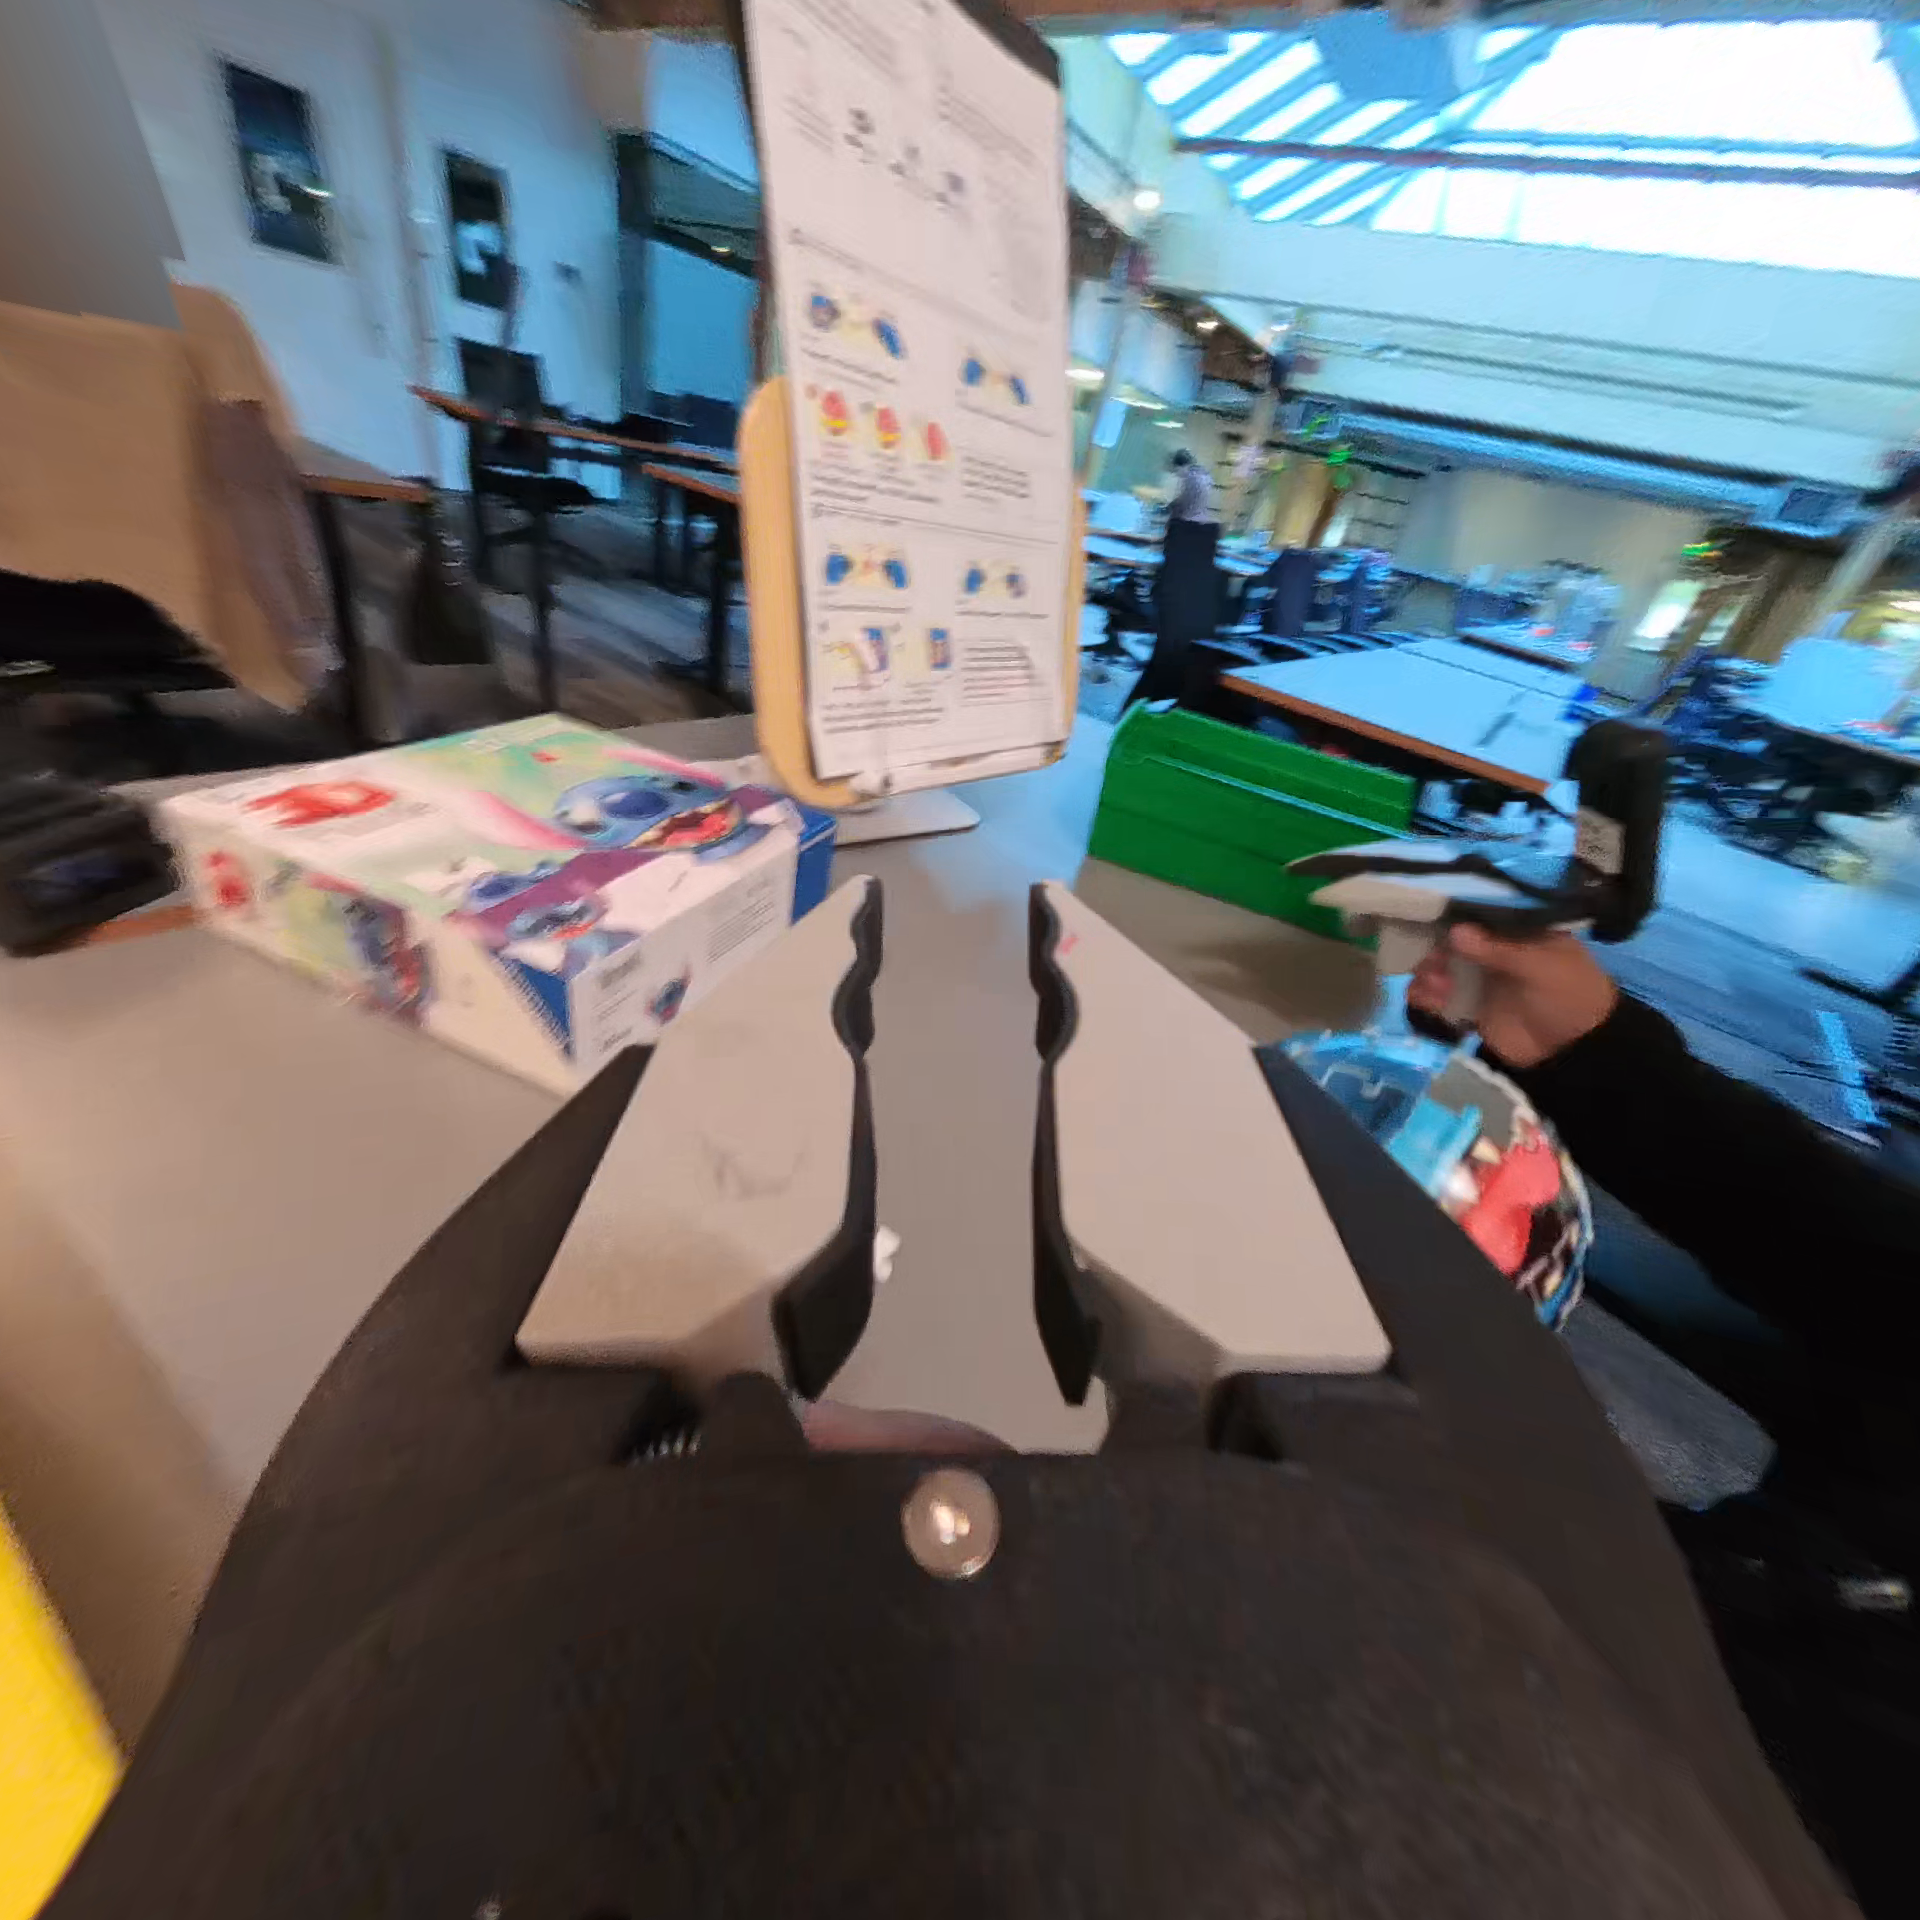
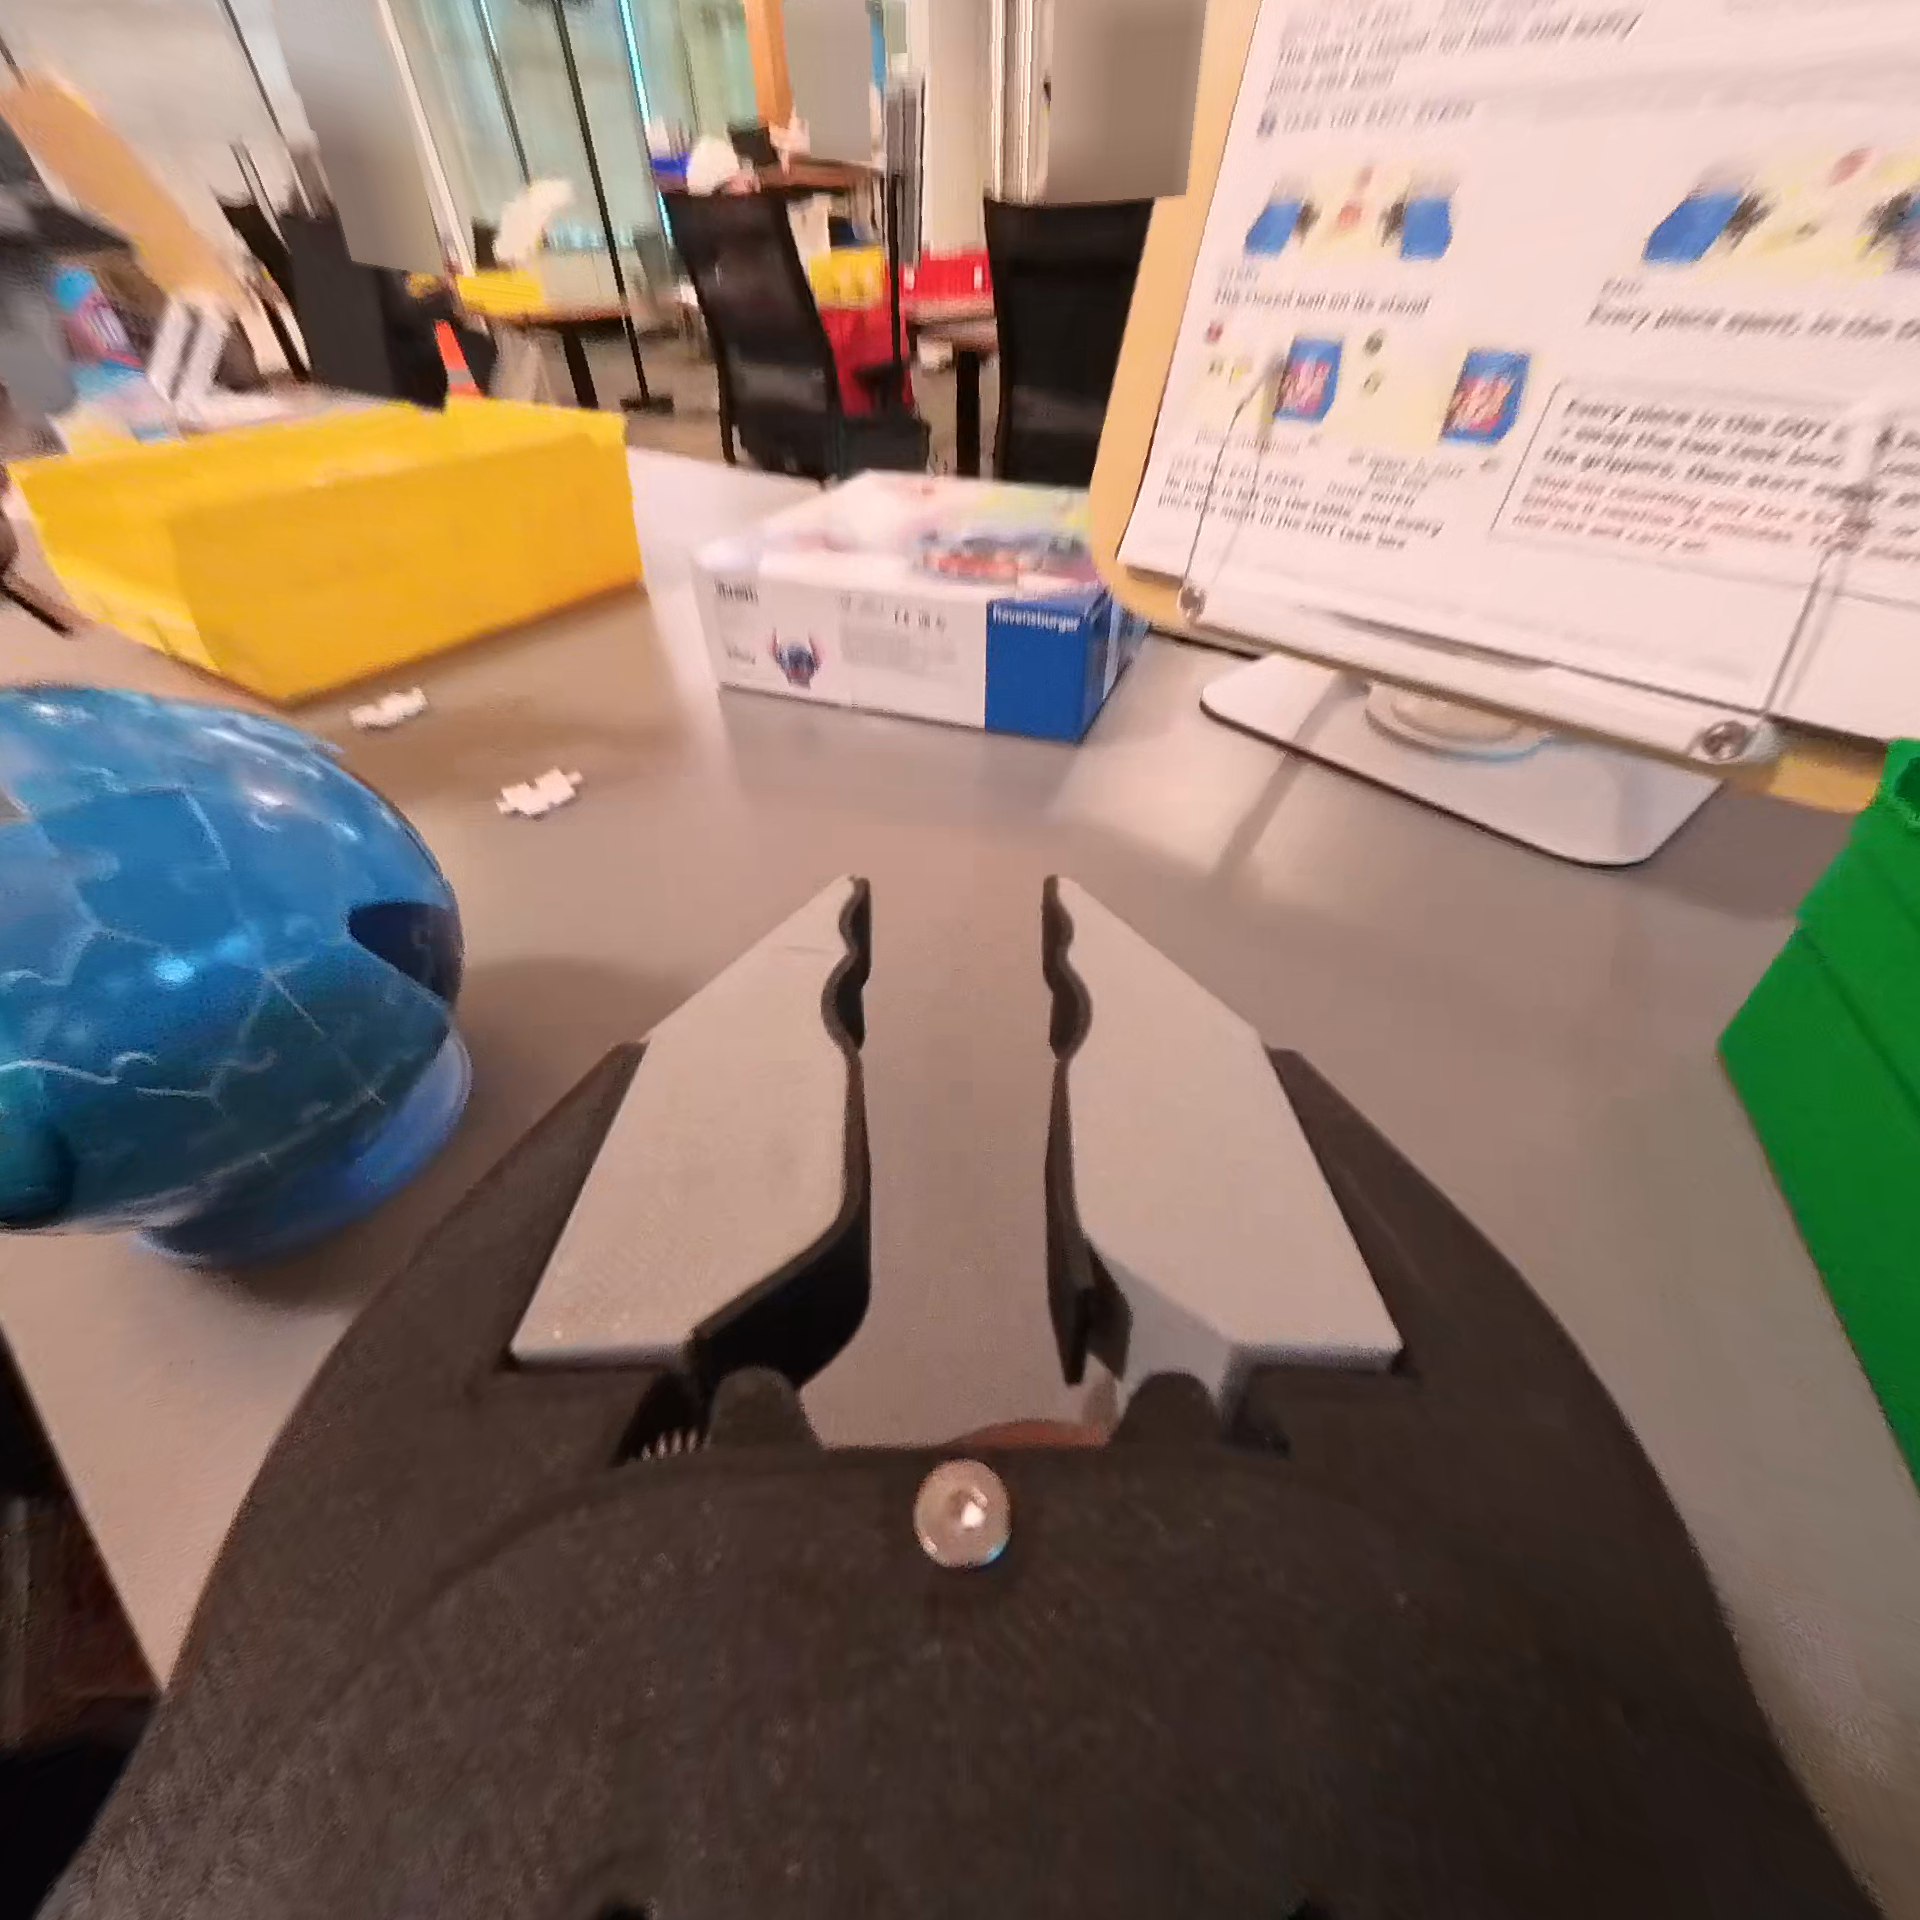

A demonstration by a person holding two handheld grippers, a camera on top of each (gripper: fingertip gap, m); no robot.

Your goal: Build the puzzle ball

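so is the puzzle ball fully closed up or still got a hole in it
Still open: the puzzle ball shows a dark gap in its blue shell on the side facing the right gripper.

Bright daylight from the skylight [image 1: 1558, 114] — both views motion-blurred, wide-angle edges bending outward.

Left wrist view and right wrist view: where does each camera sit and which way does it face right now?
Left wrist view: sits on the left hand-held gripper, open and empty, facing across the grey table toward the instruction sheet; the person's hand with the right hand-held gripper shows at right.
Right wrist view: sits on the right hand-held gripper, open and empty, facing the puzzle box; no hand shows.
Shared: puzzle ball, puzzle box, instruction sheet, green bin.
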